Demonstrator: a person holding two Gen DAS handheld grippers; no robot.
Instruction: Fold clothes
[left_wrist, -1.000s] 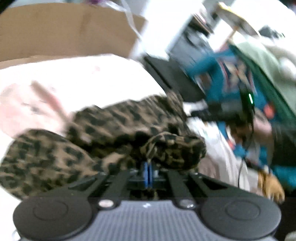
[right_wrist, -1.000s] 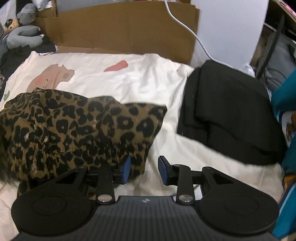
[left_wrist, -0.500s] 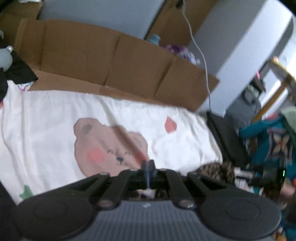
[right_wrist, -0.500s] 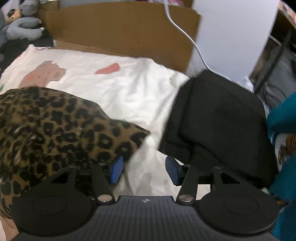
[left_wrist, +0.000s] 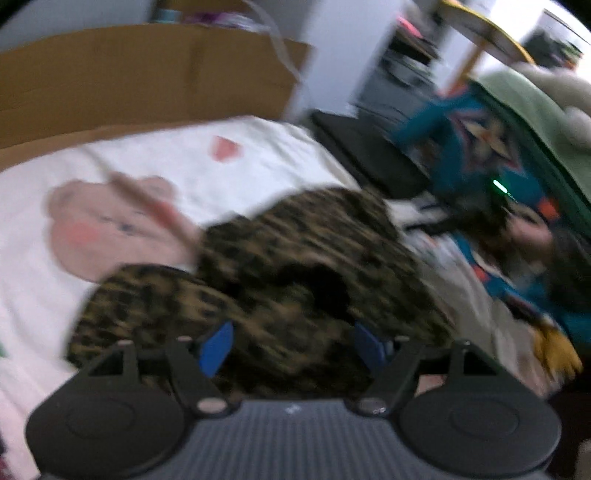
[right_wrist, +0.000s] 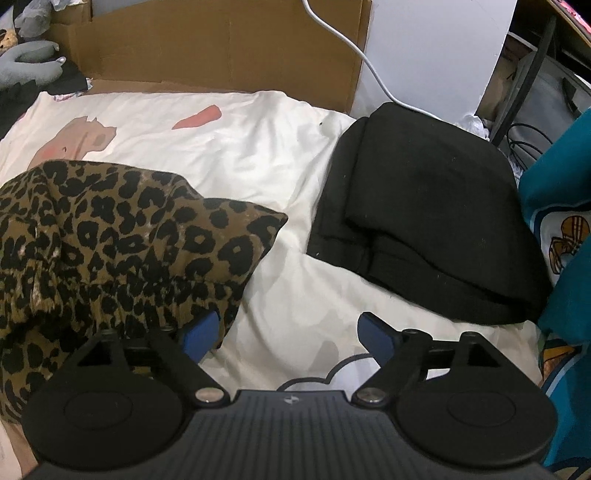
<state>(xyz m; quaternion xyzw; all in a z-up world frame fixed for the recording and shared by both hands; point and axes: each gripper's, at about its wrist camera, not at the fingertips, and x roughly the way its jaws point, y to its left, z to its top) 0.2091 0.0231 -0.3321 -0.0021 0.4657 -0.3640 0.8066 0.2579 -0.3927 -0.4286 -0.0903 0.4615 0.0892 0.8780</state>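
Both grippers angled downward, fingers spread wide.

The left gripper (left_wrist: 291, 345) points down and forward; its jaws have just been opening, and its blue fingers (left_wrist: 216, 347) stand well apart with leopard-print cloth (left_wrist: 295, 266) lying between them, the pads not pressing on it. The view from it is blurred. The right gripper (right_wrist: 290, 338) also tilts downward; its jaws have just been opening too, and nothing is between them. Its left finger (right_wrist: 201, 334) sits just beside the cloth's near edge; whether it touches cannot be told.
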